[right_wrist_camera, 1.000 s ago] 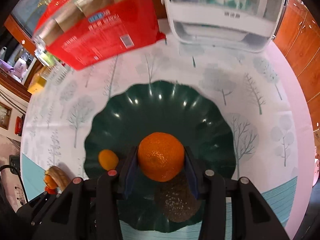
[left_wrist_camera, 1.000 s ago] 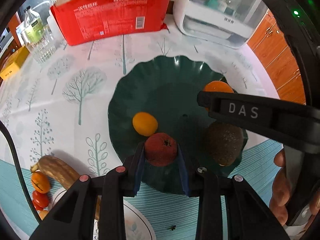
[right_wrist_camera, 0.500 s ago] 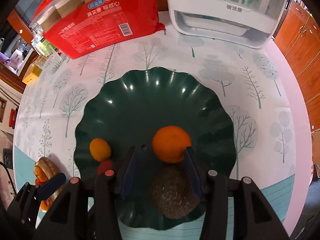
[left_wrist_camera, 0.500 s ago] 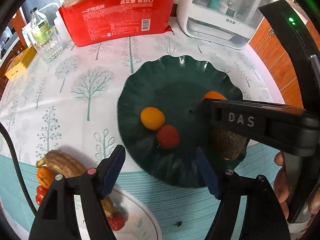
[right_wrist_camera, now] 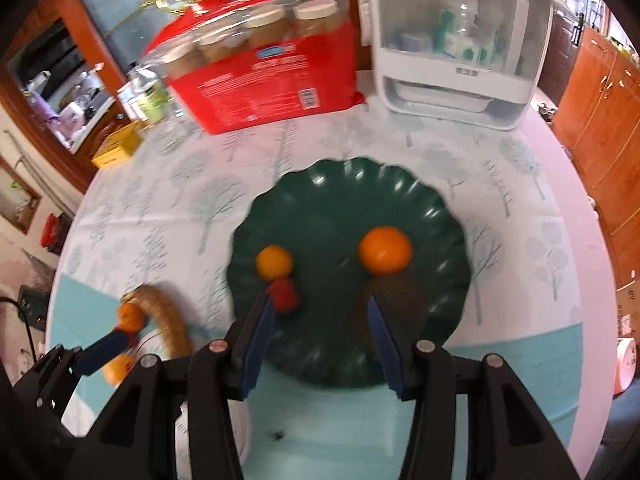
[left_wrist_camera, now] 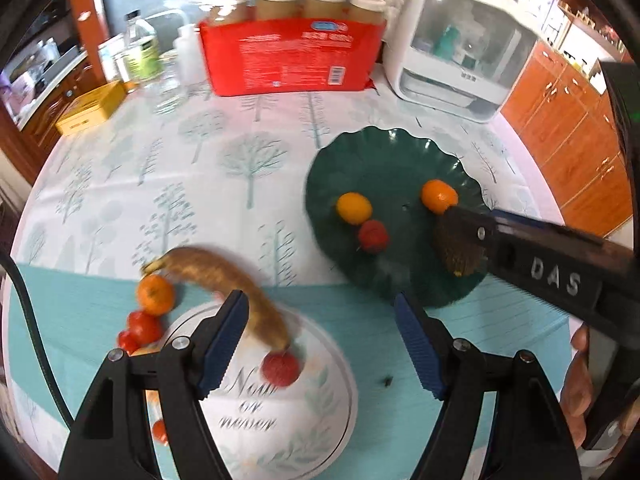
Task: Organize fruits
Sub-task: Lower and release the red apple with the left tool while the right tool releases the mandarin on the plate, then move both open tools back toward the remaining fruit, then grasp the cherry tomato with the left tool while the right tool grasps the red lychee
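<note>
A dark green scalloped plate point(left_wrist_camera: 384, 160) point(right_wrist_camera: 344, 200) holds an orange point(left_wrist_camera: 439, 196) point(right_wrist_camera: 385, 250), a small yellow-orange fruit point(left_wrist_camera: 353, 208) point(right_wrist_camera: 274, 262), a red fruit point(left_wrist_camera: 373, 235) point(right_wrist_camera: 285, 297) and a brown fuzzy fruit point(left_wrist_camera: 460, 252) point(right_wrist_camera: 400, 300). My left gripper point(left_wrist_camera: 320, 304) is open and empty, above the near edge of a white plate point(left_wrist_camera: 288, 420). That plate carries another red fruit point(left_wrist_camera: 281, 368) and the end of a browned banana point(left_wrist_camera: 224, 276). My right gripper point(right_wrist_camera: 320, 304) hangs open with nothing in it over the green plate's near rim.
A mandarin point(left_wrist_camera: 155, 294) and small red tomatoes point(left_wrist_camera: 142, 328) lie left of the white plate. At the back stand a red package of jars point(left_wrist_camera: 292, 60), a white appliance point(left_wrist_camera: 460, 52), bottles point(left_wrist_camera: 140, 52) and a yellow box point(left_wrist_camera: 96, 106). A hand point(left_wrist_camera: 580, 392) is at the right.
The left gripper opened and let go of the red fruit; the right one released the orange. Both fruits now rest on the green plate. Both grippers drew back and rose.
</note>
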Motion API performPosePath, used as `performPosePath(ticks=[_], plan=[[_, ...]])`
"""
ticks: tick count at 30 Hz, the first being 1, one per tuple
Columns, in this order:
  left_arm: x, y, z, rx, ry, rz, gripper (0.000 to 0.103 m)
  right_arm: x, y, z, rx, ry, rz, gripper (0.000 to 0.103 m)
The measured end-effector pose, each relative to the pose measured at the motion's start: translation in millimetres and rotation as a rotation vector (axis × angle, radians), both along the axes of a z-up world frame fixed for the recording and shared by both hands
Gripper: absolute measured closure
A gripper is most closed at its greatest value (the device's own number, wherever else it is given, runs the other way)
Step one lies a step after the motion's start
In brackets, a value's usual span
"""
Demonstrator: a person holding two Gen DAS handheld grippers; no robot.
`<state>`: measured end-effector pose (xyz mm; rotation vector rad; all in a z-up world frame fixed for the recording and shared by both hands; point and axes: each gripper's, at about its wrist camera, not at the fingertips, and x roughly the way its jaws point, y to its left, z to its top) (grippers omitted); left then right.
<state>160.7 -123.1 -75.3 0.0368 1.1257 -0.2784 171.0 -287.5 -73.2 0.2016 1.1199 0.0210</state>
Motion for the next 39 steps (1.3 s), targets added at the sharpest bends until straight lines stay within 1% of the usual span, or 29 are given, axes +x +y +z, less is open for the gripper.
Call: performPosePath(ticks=[6, 10, 14, 17, 20, 24, 29, 33, 36, 37, 39], plan=[[-34, 46, 14, 0.029, -0.047, 0.064, 0.029, -36, 44, 6, 0.034, -0.021, 0.095, 0.054], [-55, 80, 21, 0.021, -0.064, 0.125, 0.029, -54, 74, 2, 0.032, -0.012, 0.174, 0.054], [-74, 112, 26, 0.017, -0.078, 0.178, 0.029, -66, 96, 0, 0.03, -0.005, 0.234, 0.054], [-87, 135, 26, 0.043, -0.085, 0.223, 0.029, -72, 110, -1, 0.031, -0.001, 0.27, 0.054], [-95, 156, 22, 0.03, -0.071, 0.252, 0.029, -75, 119, -4, 0.037, 0.006, 0.292, 0.054], [-104, 180, 6, 0.026, -0.041, 0.302, 0.029, -78, 130, -11, 0.023, 0.011, 0.317, 0.054], [-110, 198, -30, -0.007, 0.033, 0.302, 0.029, -77, 133, -30, 0.01, 0.038, 0.327, 0.054], [-111, 193, -57, -0.011, 0.076, 0.279, 0.029, -72, 133, -51, 0.013, 0.082, 0.321, 0.054], [-108, 189, -75, -0.03, 0.105, 0.273, 0.029, -69, 134, -65, 0.019, 0.111, 0.312, 0.054], [-106, 188, -79, -0.037, 0.11, 0.272, 0.03, -69, 135, -69, 0.02, 0.117, 0.311, 0.054], [-102, 186, -85, -0.052, 0.116, 0.267, 0.034, -66, 136, -75, 0.02, 0.126, 0.311, 0.054]])
